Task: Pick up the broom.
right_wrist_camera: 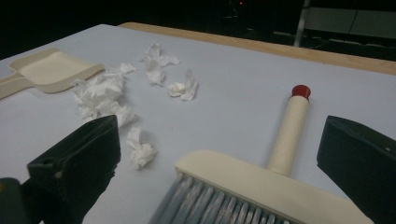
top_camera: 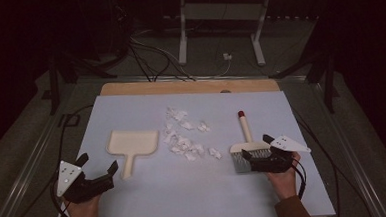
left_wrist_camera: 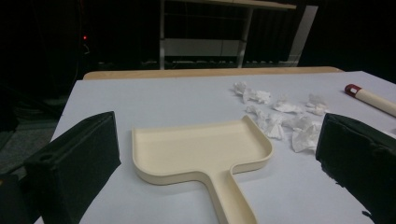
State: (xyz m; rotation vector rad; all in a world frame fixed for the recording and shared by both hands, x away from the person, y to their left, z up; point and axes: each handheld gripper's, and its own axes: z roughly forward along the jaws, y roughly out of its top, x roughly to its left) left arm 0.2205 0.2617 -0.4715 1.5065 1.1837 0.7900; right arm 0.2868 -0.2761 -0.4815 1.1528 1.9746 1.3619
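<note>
High view: a pale blue mat point(top_camera: 151, 201) covers the table, and both hands rest near its front edge. The left gripper point(top_camera: 100, 169) sits at the near left corner, its jaws spread apart with nothing between them. Just beyond it lies the dustpan point(top_camera: 133, 144), cream coloured, flat on the mat, its handle pointing back toward that gripper. In the left gripper view the dustpan point(left_wrist_camera: 201, 151) lies between the two black jaws but farther out, and they do not touch it.

To the right of the dustpan, in the middle of the mat, is a scatter of crumpled paper scraps point(top_camera: 185, 134). Right of those lies the brush point(top_camera: 245, 141), its red-capped handle pointing to the far side and its grey bristles toward the person. The right gripper point(top_camera: 263, 149) is at the bristle end, its jaws wide apart. In the right gripper view the brush point(right_wrist_camera: 261, 179) head sits between the open jaws; they stand clear of it on both sides. Paper scraps point(right_wrist_camera: 105, 93) lie just left of it.
</note>
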